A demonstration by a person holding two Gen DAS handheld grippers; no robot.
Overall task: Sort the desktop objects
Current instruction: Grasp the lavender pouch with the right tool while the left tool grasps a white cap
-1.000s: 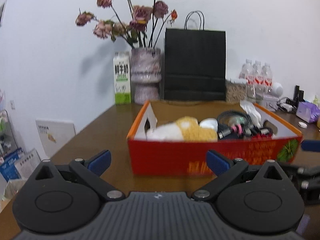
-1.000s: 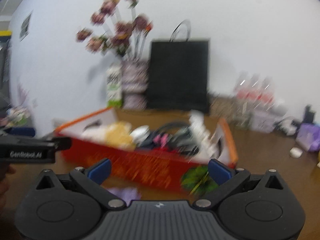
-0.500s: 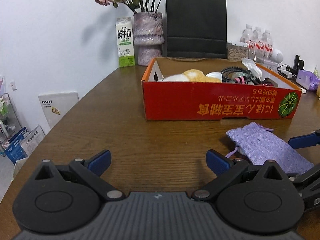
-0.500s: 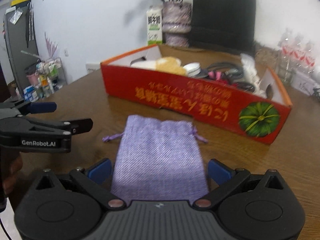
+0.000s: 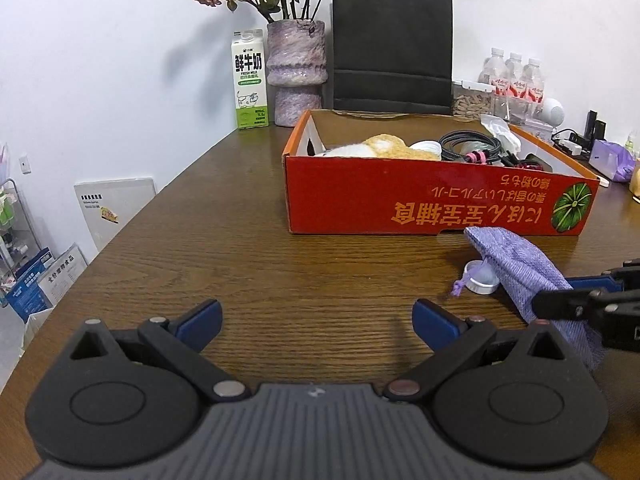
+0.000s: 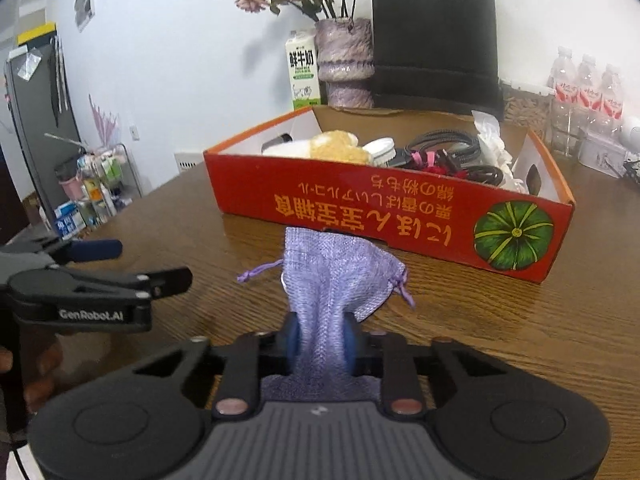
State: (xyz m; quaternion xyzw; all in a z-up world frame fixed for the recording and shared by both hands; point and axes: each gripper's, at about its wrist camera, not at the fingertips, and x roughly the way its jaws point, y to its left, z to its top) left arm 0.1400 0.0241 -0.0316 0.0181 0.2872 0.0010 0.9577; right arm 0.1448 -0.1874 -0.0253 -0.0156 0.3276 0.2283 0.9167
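Done so far: the red box (image 6: 384, 204) at the far middle of the table (image 5: 248, 264) already holds a plush toy (image 6: 340, 146), a white lid, a coil of black cables (image 6: 448, 148) and a crumpled white wrapper.
Left to do: the purple pouch (image 6: 336, 276) is not yet in the box; it sits on the table just in front of the box's near wall. In the left wrist view a small white cap (image 5: 482, 280) lies on the table, touching the pouch's left edge, and by my reading it still needs sorting too.
Stage: I judge this to be the pick-up of the pouch, with the carry to the box still ahead.
Right gripper (image 6: 322, 342): its jaws are closing, nearly together, with the near end of the pouch bunched between the two blue pads; the cloth is visibly pinched. The pouch's drawstring mouth points toward the box.
Left gripper (image 5: 318, 316): its jaws stand wide apart over bare table, to the left of the pouch, holding and touching nothing.
Far side: a milk carton (image 5: 250, 80), a vase of dried roses (image 5: 296, 74) and a black paper bag (image 5: 392, 46) stand behind the box, by the wall.
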